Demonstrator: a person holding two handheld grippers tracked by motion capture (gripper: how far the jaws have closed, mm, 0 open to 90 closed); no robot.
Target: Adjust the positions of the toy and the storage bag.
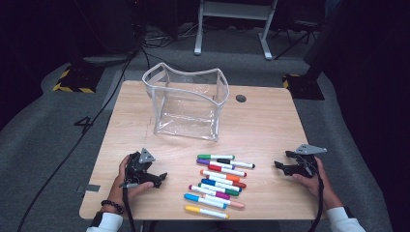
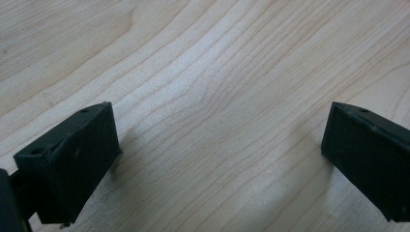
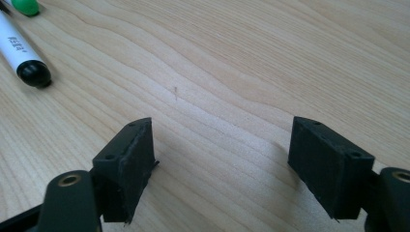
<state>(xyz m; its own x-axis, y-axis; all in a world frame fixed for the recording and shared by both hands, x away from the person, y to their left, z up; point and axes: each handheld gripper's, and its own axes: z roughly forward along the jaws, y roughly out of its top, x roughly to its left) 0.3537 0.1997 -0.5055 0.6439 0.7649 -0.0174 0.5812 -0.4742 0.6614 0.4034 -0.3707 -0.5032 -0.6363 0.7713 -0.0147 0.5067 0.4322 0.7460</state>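
From above, a light wooden table (image 1: 261, 130) carries a clear plastic pouch (image 1: 186, 104) standing upright and open-topped toward its far side. Nearer the person, a row of coloured marker pens (image 1: 218, 184) lies flat at the middle of the table, side by side, from a green-capped one at the far end to a yellow-capped one closest to the front edge. The left gripper (image 1: 159, 178) rests on the wood just left of the markers, held in the left hand (image 1: 126, 181), apart from the pens. The right gripper (image 1: 280, 165) sits to the right of the row in the right hand (image 1: 316, 183), also clear of the pens.

Along the left gripper view, the two black jaws stand wide apart over bare wood grain, with nothing between them.

Along the right gripper view, the jaws are likewise spread, gripping nothing, above bare tabletop. At the upper left lies a white marker with a black cap (image 3: 23, 57), and beside it the green cap (image 3: 25, 6) of another, both well away from the jaws.
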